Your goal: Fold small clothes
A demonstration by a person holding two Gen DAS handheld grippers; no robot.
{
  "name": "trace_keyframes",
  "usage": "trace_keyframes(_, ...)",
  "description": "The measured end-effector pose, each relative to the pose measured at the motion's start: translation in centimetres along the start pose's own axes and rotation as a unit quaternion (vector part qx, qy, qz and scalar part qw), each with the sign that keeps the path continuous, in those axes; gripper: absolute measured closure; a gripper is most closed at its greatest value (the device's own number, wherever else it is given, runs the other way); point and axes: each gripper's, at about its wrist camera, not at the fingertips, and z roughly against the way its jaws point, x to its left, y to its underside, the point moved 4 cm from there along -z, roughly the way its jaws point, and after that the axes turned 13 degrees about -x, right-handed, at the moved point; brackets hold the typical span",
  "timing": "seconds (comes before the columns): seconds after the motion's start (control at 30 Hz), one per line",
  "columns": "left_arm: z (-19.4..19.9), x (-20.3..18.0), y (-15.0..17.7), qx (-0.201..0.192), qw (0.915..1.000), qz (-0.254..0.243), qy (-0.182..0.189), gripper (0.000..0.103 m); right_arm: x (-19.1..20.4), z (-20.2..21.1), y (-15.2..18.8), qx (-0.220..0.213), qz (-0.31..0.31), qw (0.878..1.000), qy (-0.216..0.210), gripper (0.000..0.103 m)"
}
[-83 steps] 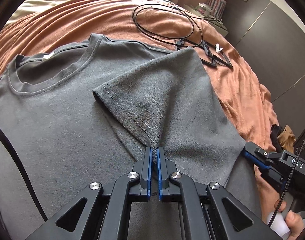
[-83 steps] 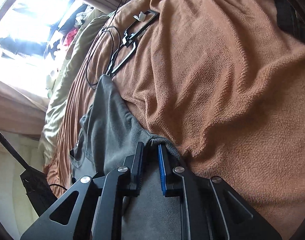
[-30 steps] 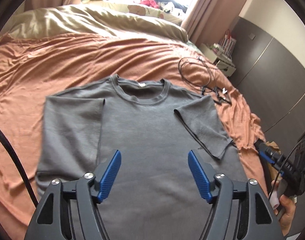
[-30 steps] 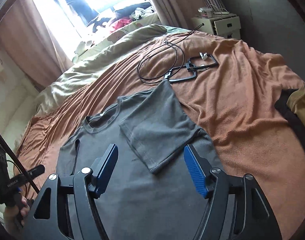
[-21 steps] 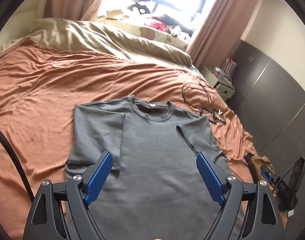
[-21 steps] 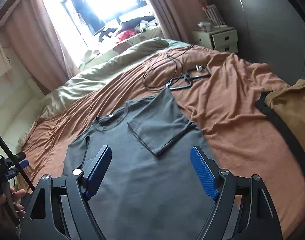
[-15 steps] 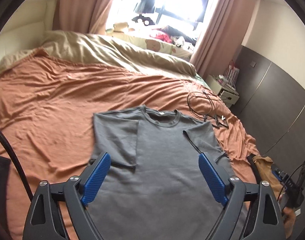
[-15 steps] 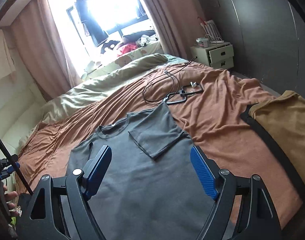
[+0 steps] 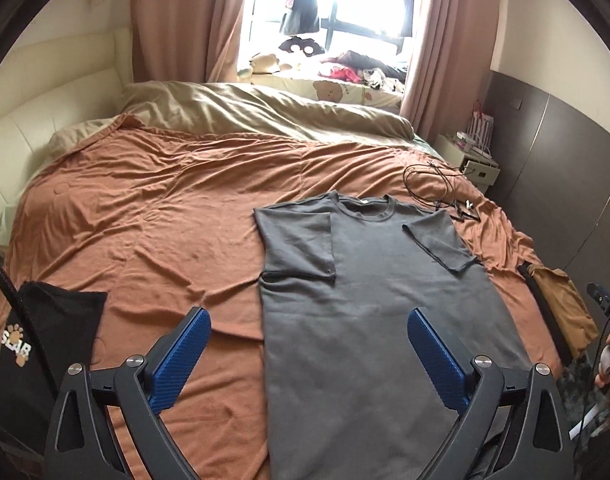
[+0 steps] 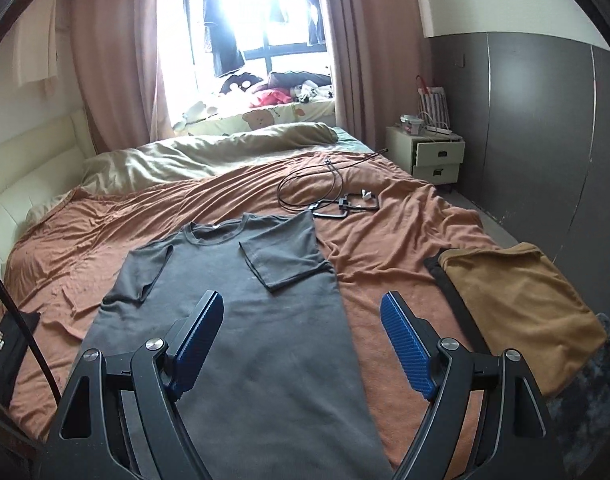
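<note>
Grey T-shirt on orange bedspread

Ahead of your grippers a wide bed under a rust-orange blanket fills the room. Beyond it a bright window glares between pink curtains. To the right stand a white nightstand and a grey wardrobe wall.

Daylight glare blows out the window (edges bend, fisheye).
</note>
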Motion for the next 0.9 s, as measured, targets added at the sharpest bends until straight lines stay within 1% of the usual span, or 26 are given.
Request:
trace_keyframes(0.1,1.8,0.8,1.4,0.004,1.0,0.0,-0.009,0.0,0.3,1.8,0.2,-0.004,0.023,1.0,-0.014,0.023)
trace_keyframes(0.27,4.9,1.1,3.8,0.0,0.9999,-0.01,-0.01,0.0,0.3,4.5,1.5,0.043,0.033,0.998,-0.042,0.023)
trace_keyframes(0.3,5.4,1.2,4.2,-0.002,0.9999,-0.01,-0.011,0.0,0.0,5.0,1.4,0.042,0.033,0.998,-0.04,0.023)
trace_keyframes(0.37,6.4,1.3,5.2,-0.004,0.9999,-0.007,-0.011,0.0,-0.1,6.9,1.3,0.028,0.043,0.998,-0.038,0.022)
trace_keyframes(0.4,6.9,1.4,5.8,-0.003,0.9999,-0.006,-0.01,0.0,-0.2,7.7,1.3,0.024,0.045,0.998,-0.039,0.02)
trace_keyframes(0.43,7.3,1.4,6.3,-0.003,0.9999,-0.006,-0.008,0.0,-0.3,8.3,1.4,0.024,0.044,0.998,-0.04,0.013)
trace_keyframes(0.47,7.8,1.4,7.0,-0.003,1.0,-0.005,-0.006,0.0,-0.4,9.0,1.6,0.029,0.04,0.998,-0.04,0.002)
trace_keyframes(0.5,8.2,1.3,7.5,-0.003,1.0,-0.002,-0.005,0.0,-0.6,9.5,1.7,0.031,0.038,0.998,-0.039,0.0)
trace_keyframes(0.57,9.0,1.5,8.4,-0.004,1.0,0.007,-0.002,0.0,-0.9,10.6,2.2,0.031,0.038,0.998,-0.036,0.0)
trace_keyframes(0.63,9.9,1.6,9.6,-0.005,0.9999,0.016,0.003,0.0,-1.3,11.3,2.5,0.03,0.034,0.998,-0.042,0.0)
trace_keyframes(0.73,11.0,1.6,11.3,-0.006,0.9999,0.012,-0.007,0.0,-2.1,12.2,3.7,0.035,0.037,0.998,-0.046,0.0)
trace_keyframes(0.9,12.3,1.5,13.9,-0.006,0.9999,0.011,-0.009,0.0,-2.7,13.1,5.3,0.04,0.042,0.997,-0.055,0.0)
